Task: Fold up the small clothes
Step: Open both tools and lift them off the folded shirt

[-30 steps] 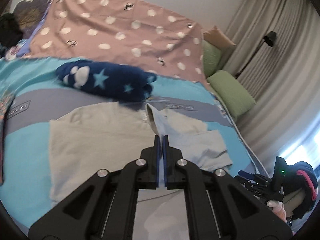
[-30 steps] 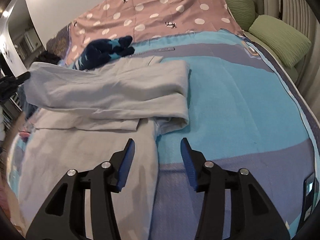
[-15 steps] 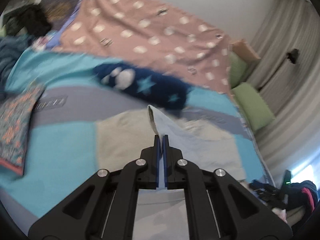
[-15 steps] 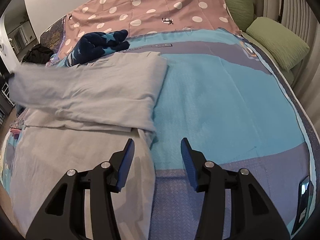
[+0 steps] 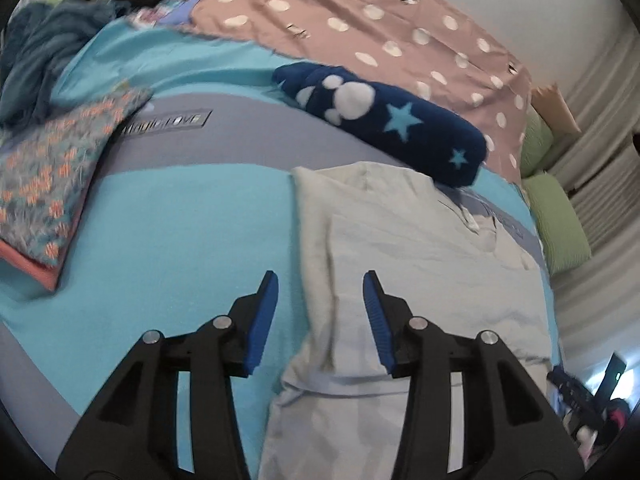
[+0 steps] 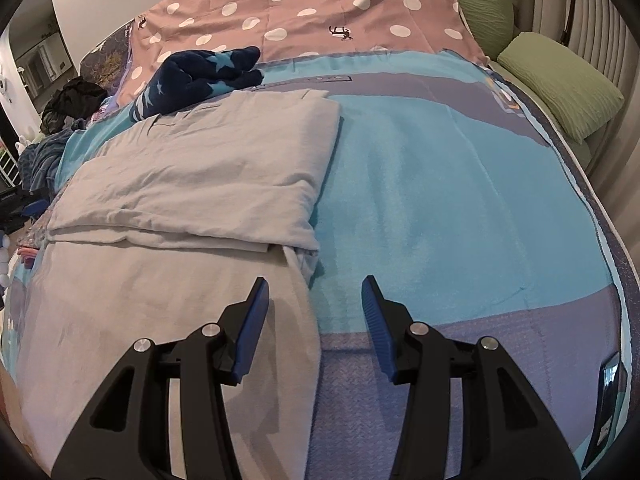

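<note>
Released since a second ago, the grey garment lies folded ahead of the left gripper, jaws now apart; right gripper jaws apart, straddling its hem edge.

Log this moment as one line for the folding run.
left claw: open | right claw: open | grey garment: sides folded in, flat on blue blanket

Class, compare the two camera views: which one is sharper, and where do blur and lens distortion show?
Right wrist view: sharp, the grey garment creases crisp, and the bed's edge bowed by the fisheye. Left wrist view: softer, the floral cloth and polka-dot cover smeared, corners dark.
</note>
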